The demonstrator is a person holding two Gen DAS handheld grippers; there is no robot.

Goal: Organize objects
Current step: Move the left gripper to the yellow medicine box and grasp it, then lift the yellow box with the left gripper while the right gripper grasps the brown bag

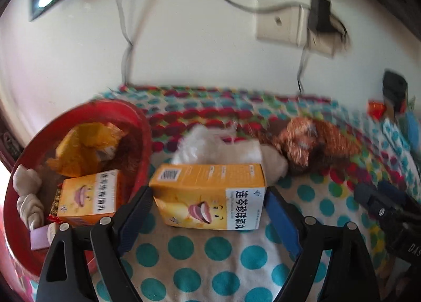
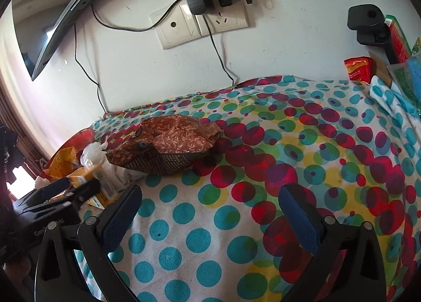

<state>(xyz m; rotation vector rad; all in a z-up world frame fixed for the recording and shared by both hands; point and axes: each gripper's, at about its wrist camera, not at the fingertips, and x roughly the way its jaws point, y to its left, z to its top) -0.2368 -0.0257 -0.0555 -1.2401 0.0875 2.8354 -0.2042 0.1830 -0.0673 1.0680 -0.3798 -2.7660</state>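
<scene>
Left gripper (image 1: 208, 202) fingers stand apart around the orange box (image 1: 210, 194), low centre; right gripper (image 2: 210, 207) fingers apart, empty.

On the counter (image 1: 223, 257), a box (image 1: 210, 194) lies at the centre between the left gripper's (image 1: 208, 204) spread jaws. A basket (image 1: 142, 128) sits at nine o'clock, holding a second box (image 1: 89, 196). A crumpled bag (image 1: 313, 141) lies at two o'clock, a plastic wrap (image 1: 194, 144) at twelve.
</scene>
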